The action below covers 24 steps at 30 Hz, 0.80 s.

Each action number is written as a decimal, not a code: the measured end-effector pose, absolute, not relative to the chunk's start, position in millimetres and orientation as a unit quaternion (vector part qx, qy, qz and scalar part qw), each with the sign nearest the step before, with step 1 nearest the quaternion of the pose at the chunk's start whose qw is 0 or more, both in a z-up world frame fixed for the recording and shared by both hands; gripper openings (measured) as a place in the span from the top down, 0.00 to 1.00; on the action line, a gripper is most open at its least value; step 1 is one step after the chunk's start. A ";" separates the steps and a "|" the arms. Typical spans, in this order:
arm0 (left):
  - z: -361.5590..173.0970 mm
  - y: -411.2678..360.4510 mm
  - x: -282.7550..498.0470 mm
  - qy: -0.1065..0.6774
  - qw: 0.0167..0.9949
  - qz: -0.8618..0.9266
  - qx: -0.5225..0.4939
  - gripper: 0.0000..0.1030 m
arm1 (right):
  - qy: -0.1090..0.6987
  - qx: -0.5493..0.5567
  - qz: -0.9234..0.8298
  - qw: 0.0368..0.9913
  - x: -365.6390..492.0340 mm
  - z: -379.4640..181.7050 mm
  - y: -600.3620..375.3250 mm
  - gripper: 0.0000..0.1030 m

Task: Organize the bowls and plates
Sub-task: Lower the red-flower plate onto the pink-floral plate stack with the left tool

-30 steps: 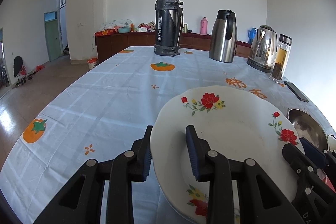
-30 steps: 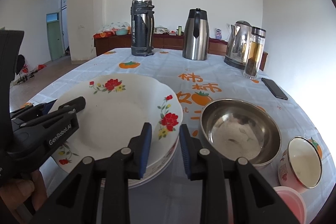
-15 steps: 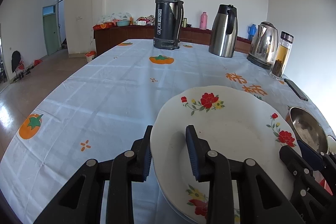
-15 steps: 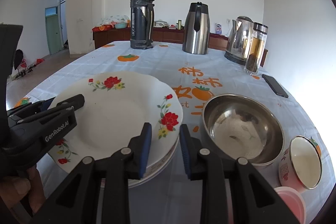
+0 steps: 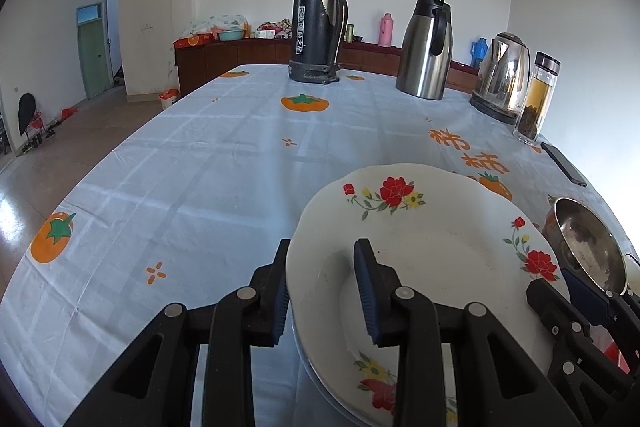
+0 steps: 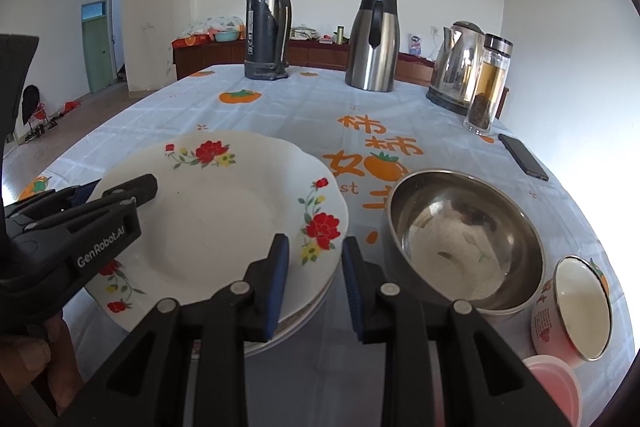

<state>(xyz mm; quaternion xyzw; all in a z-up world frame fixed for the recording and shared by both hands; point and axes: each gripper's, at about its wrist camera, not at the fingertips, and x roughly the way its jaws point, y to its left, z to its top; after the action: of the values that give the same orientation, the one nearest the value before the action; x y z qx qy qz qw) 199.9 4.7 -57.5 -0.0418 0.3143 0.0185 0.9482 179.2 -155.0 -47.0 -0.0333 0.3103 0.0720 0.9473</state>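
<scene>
White scalloped plate (image 6: 224, 219), red roses; both hand-held grippers (image 5: 322, 287) (image 6: 314, 281) clamp its rim; "GenRobot.AI" on left.

Bare tablecloth (image 5: 208, 187) left of plates (image 5: 420, 247); steel bowl (image 6: 464, 239) crowding right

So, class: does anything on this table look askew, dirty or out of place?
Yes. The top plate sits off-centre on the plates beneath, overhanging them. The steel bowl holds specks of residue. A phone lies near the table's edge.

"GenRobot.AI" on left gripper (image 6: 116, 193); "st" on tablecloth (image 6: 280, 107)
</scene>
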 end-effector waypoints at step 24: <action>-61.2 4.9 203.7 0.331 0.943 0.012 -0.044 0.68 | 0.332 -0.045 0.070 0.940 186.4 -51.8 -152.5 0.72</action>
<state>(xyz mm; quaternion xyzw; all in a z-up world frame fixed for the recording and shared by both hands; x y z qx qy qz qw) 203.7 4.9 -61.2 -0.0438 0.3308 0.0119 0.9426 186.4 -152.5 -51.8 -0.0449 0.3317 0.0702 0.9397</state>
